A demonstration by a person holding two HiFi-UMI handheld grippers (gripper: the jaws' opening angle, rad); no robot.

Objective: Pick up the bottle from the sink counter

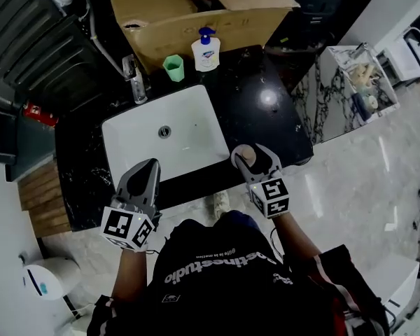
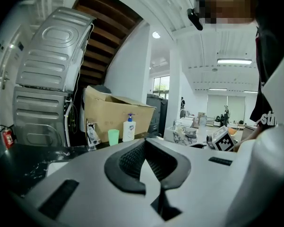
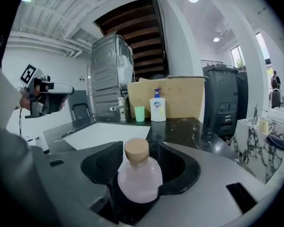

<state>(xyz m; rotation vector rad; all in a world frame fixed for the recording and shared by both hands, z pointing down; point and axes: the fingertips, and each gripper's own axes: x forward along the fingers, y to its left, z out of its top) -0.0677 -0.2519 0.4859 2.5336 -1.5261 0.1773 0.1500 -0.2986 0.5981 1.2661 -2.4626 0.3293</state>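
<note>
Straddling the bottle [image 3: 137,178] at the front edge of the counter [image 1: 266,124], right gripper [image 3: 144,161] is held wide, not pressing, ready for closing; left gripper [image 2: 146,148] is held shut, empty.

Black shirt [image 1: 231,289]: white lettering across the back, upside down in the head view; "studio" legible, the rest unclear. Pump soap bottle [image 1: 206,50], counter's back edge: blue label, print unreadable.
</note>
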